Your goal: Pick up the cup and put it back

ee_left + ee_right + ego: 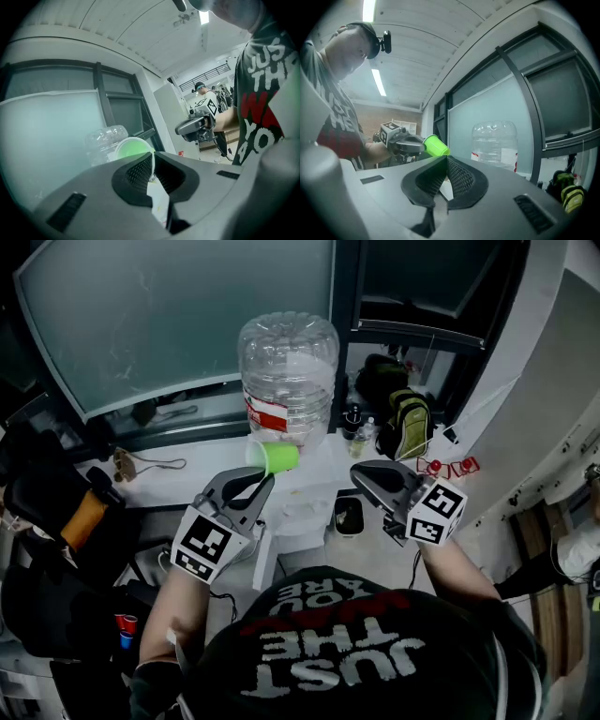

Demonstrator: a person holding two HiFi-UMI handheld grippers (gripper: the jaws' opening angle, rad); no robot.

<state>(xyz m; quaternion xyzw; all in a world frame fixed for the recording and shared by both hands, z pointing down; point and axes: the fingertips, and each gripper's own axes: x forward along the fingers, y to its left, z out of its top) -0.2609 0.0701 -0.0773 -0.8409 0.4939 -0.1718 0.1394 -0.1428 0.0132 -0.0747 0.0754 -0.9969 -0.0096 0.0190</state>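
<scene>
The left tool (262, 477) is clamped on the rim of the green cup (274, 457), which hangs sideways in the air just near of the bottle (288, 371). The right tool (362, 474), to its right, is closed and empty.

Head view: set high, facing forward and steeply down. Both grippers sit at mid-distance below it, the left gripper (265, 476) and the right gripper (356, 472).

Left gripper view: set close behind its own jaws and looking along them, across toward the right gripper (178, 131).

Right gripper view: likewise close behind its jaws, facing across toward the left gripper (417, 146).

All three views share the water bottle (288, 371) and the green cup (274, 457).
</scene>
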